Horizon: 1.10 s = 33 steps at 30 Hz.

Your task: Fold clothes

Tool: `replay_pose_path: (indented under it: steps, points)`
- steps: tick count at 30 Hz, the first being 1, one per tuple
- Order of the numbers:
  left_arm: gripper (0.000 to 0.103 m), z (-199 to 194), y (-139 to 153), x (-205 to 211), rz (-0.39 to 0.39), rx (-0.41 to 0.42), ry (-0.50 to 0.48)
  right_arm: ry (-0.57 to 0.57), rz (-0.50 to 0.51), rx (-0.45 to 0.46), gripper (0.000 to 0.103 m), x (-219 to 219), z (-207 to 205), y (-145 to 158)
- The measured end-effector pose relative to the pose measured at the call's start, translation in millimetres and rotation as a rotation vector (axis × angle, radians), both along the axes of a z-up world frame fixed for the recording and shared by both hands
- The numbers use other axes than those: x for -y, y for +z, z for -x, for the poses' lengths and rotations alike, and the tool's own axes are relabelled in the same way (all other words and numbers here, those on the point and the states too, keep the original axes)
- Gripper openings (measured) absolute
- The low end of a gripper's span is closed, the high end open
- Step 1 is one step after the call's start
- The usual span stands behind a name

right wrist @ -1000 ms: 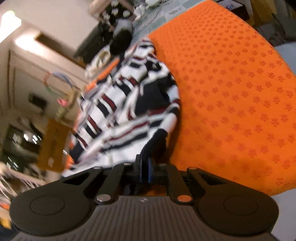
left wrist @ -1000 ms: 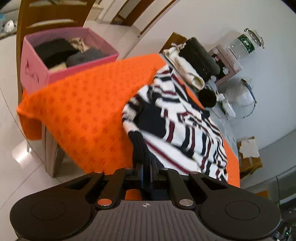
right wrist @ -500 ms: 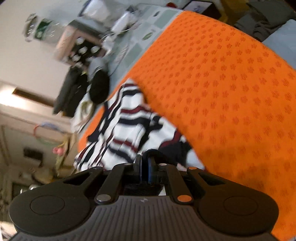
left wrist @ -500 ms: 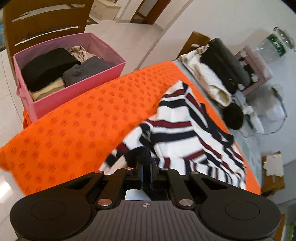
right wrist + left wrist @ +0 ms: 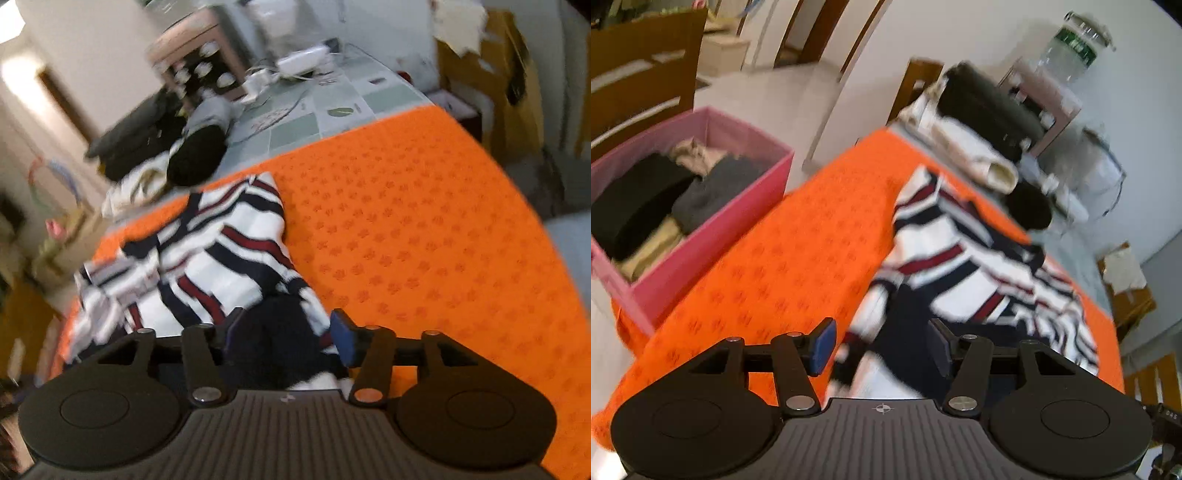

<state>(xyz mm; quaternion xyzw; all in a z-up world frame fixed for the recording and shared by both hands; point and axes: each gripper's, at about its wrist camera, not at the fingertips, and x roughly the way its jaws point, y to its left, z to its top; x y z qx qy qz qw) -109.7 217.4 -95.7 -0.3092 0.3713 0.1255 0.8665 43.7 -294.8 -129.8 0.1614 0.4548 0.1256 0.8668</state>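
Observation:
A white sweater with navy and red stripes lies crumpled on the orange patterned cloth over the table. In the left wrist view my left gripper is open just above the sweater's near edge, its blue pads apart and dark fabric showing between them, untouched as far as I can tell. In the right wrist view the same sweater spreads on the cloth. My right gripper is open too, its fingers on either side of a dark part of the sweater.
A pink fabric box with folded dark and beige clothes stands at the table's left end. A pile of black and cream clothes and a black cap lie beyond the sweater. A water dispenser stands by the wall.
Both grippers were shut on the sweater's dark edge and carried it over the cloth. Both now stand open and the sweater lies released on the cloth.

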Motion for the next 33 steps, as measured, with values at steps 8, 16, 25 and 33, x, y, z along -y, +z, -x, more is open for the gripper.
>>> replay_pose_path:
  steps: [8,16,25,33]
  points:
    - [0.009,-3.5,-15.9,15.6,-0.088,-0.063,-0.021,0.118,0.123,0.010,0.054,-16.6,1.1,-4.7]
    - [0.018,5.1,-7.7,16.5,-0.096,-0.046,-0.040,0.127,0.173,0.003,0.014,-18.5,-10.0,-1.8]
    - [0.046,-20.6,21.3,43.1,-0.251,0.083,-0.262,0.446,0.154,0.106,0.037,-69.8,-12.6,29.2]
    - [0.049,-40.5,24.1,67.7,-0.283,0.096,-0.507,0.770,0.165,0.120,0.040,-135.3,-16.7,29.3]
